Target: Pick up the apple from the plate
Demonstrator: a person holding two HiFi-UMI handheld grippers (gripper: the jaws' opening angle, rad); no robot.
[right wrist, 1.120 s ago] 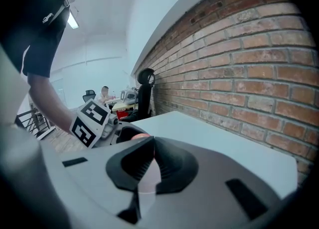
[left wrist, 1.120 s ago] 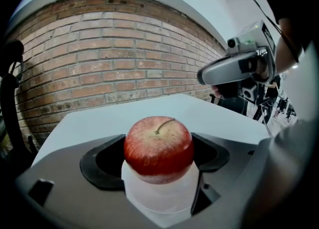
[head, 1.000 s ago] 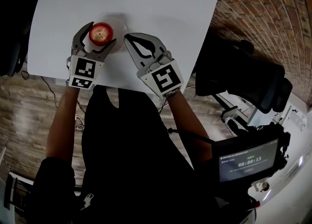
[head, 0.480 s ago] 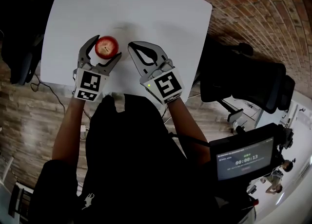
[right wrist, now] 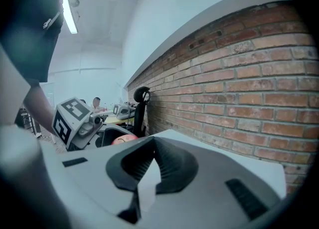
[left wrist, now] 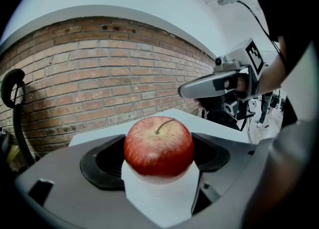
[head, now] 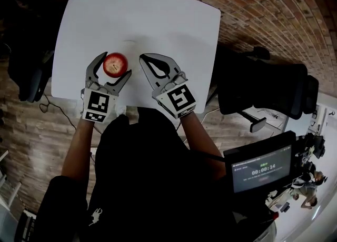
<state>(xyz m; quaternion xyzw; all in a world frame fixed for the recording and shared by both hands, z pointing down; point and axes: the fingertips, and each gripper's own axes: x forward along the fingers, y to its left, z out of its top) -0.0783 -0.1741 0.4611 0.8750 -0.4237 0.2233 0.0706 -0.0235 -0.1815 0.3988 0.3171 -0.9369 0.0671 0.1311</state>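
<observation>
Red apple [head: 115,64] with a short brown stem and a yellowish patch round it sits pinched between the two grey, black-padded jaws of the left gripper [head: 114,66], one pad on each side of the fruit, stem pointing up. In the head view the fruit hangs over the near half of the white, round-cornered square counter [head: 158,20], not far from its front edge. In the left gripper view the same apple [left wrist: 158,146] fills the gap between the pads, with the pale counter top showing below and beyond it. The right gripper [head: 145,58] is just beside, to the right and apart from the fruit, its jaws pressed together at the tips so that they form a closed teardrop with nothing inside. The right gripper view shows the black ribbed pads meeting at the far end. Each gripper carries a white cube with black square markers [head: 97,105], and both are held by a person in dark clothing whose bare forearms [head: 79,141] reach in from below. A red brick wall [left wrist: 99,88] runs behind the counter, a black office chair [head: 263,86] stands off its right side, and a small dark screen showing a timer [head: 261,170] sits at lower right.
</observation>
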